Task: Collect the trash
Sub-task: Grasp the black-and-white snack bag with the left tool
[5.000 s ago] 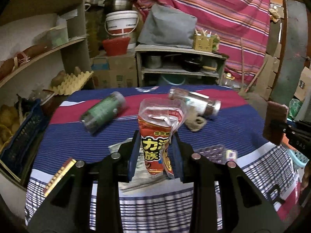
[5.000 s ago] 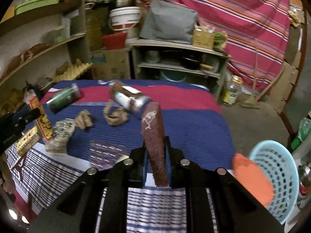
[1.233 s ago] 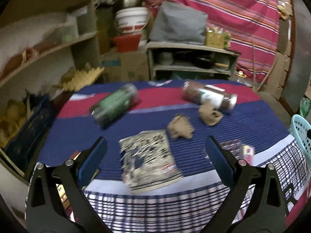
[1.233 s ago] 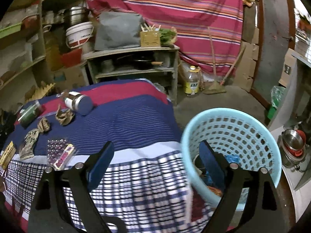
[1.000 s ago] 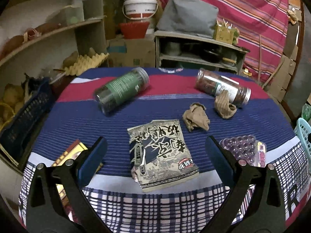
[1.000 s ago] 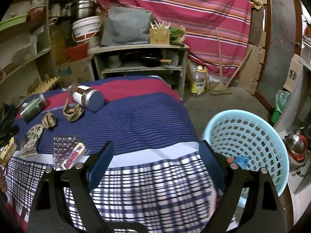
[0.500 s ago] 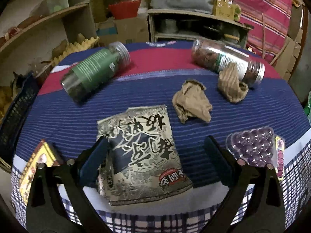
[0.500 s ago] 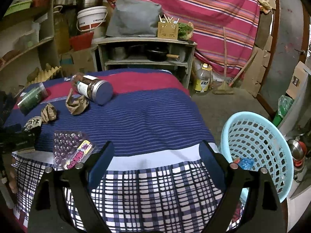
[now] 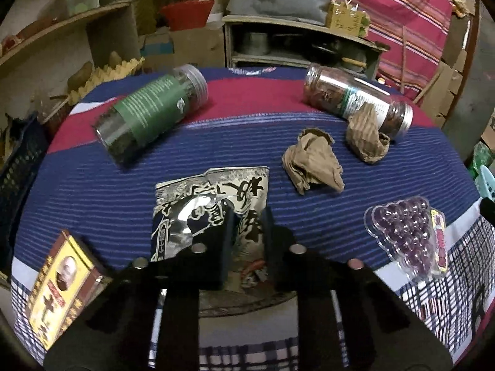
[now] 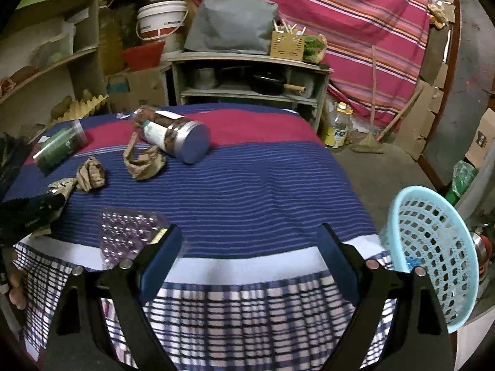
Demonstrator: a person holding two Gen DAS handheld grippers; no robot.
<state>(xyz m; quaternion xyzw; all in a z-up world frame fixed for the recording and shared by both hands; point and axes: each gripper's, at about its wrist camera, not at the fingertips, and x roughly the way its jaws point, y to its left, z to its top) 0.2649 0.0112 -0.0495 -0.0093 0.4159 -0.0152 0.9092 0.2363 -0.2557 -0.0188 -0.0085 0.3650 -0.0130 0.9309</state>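
A: Where striped cloth covers table [image 10: 263,185], with blue basket [image 10: 433,247] off the edge at 4 o'clock in right wrist view: noted as drop point for trash; some bits already inside.

B: Confirmed. Next in size: green-label jar [image 9: 148,114] lying at 10 o'clock in left wrist view, steel-lid jar [image 9: 355,102] lying at 1 o'clock. Probably not trash; judgement only.

A: Then black-and-white snack bag [image 9: 210,216], dead centre, flat on cloth. Left gripper [image 9: 246,232] clamped on its near edge, foil puckered between the jaws.

B: Right gripper [image 10: 247,247] spread wide, holding nothing, above the near table edge. Clear bead tray [image 10: 130,235] just beside its left finger [image 10: 161,256].

A: Smaller still: yellow box [image 9: 58,287] at 8 o'clock in left wrist view, two crumpled brown papers [image 9: 312,164] at 2 o'clock, one touching steel-lid jar.

B: Risks, estimated. Thin foil pinched only at an edge: could slip out on lifting, or spill any contents from the torn top. Long carry across the table to the basket: could sag and brush the bead tray. Grip depth not fully visible.
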